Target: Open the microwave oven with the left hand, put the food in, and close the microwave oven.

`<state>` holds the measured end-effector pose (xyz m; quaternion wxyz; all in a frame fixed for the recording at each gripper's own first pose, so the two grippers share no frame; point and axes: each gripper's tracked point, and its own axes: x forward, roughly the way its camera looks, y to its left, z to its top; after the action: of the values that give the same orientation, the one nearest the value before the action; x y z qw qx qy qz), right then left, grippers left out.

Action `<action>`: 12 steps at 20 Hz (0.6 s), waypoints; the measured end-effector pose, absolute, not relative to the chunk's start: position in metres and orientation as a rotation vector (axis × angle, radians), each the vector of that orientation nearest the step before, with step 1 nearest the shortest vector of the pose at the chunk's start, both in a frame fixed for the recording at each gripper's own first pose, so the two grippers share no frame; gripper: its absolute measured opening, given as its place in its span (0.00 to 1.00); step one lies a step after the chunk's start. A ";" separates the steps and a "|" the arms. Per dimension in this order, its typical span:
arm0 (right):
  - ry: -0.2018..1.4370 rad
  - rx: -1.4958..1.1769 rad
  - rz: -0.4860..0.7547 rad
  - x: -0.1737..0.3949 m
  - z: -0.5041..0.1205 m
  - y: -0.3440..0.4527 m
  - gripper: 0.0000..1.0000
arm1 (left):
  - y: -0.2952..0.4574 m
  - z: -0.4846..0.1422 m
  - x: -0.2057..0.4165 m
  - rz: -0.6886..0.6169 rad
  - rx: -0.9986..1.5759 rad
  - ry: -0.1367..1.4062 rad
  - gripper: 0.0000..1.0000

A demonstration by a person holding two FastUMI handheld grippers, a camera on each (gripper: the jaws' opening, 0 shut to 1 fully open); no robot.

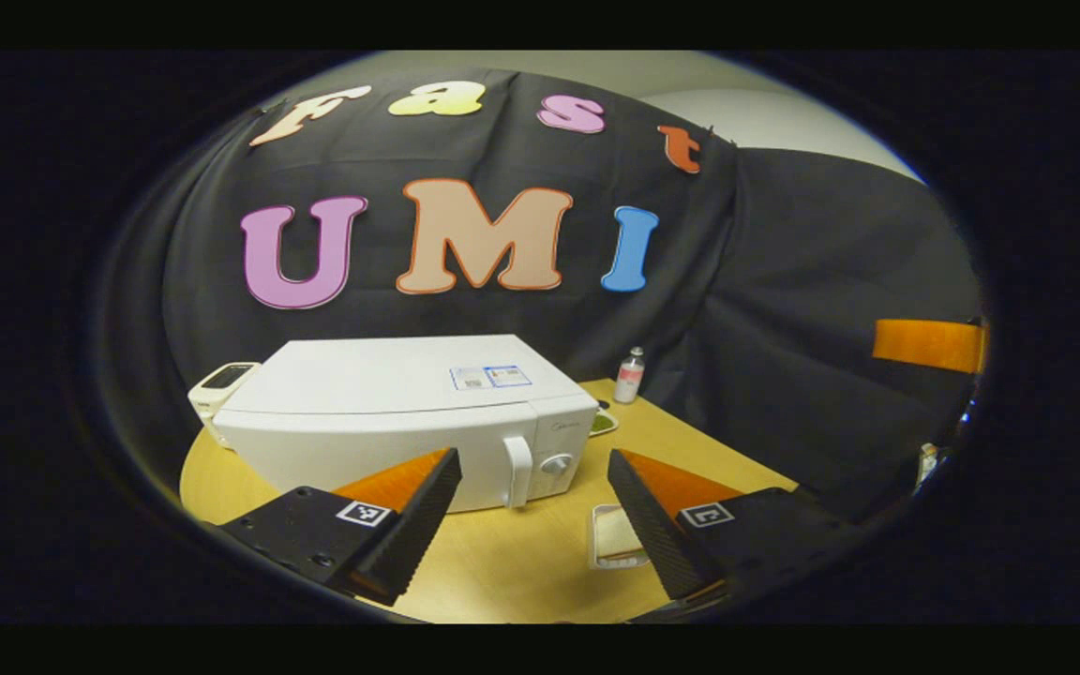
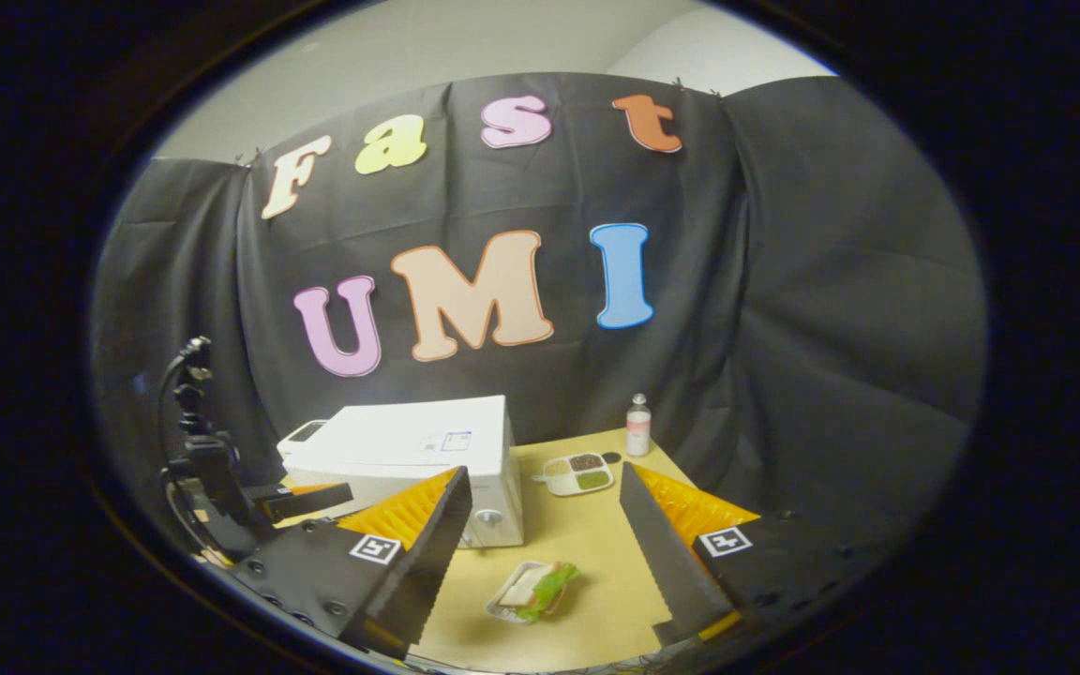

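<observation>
Microwave [image 1: 409, 422], door closed, sits ahead of the spread, empty left tool [image 1: 535, 525].

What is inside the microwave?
You can't see inside: the microwave has its door shut. The sandwich sits in its tray on the table, outside.

Food tray [image 1: 617, 536] half hidden behind a finger — microwave [image 2: 427, 450] front partly blocked, label unreadable.
</observation>
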<state>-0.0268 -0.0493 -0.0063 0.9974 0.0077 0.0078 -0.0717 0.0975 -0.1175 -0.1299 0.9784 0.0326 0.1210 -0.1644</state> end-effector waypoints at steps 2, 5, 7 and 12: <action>0.028 0.034 -0.174 -0.031 -0.012 -0.056 0.91 | -0.116 -0.155 0.110 -0.327 0.055 0.308 0.96; 0.047 0.064 -0.219 -0.040 -0.022 -0.068 0.91 | -0.121 -0.194 0.126 -0.331 0.057 0.425 0.97; 0.054 0.068 -0.250 -0.046 -0.026 -0.076 0.91 | -0.125 -0.215 0.135 -0.328 0.056 0.484 0.96; 0.070 0.083 -0.285 -0.050 -0.030 -0.086 0.92 | -0.136 -0.253 0.160 -0.319 0.055 0.583 0.95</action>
<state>-0.0495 -0.0856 -0.0302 0.9884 0.0415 0.0350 -0.1422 0.1600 -0.1362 -0.2530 0.9449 0.0271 0.2862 -0.1566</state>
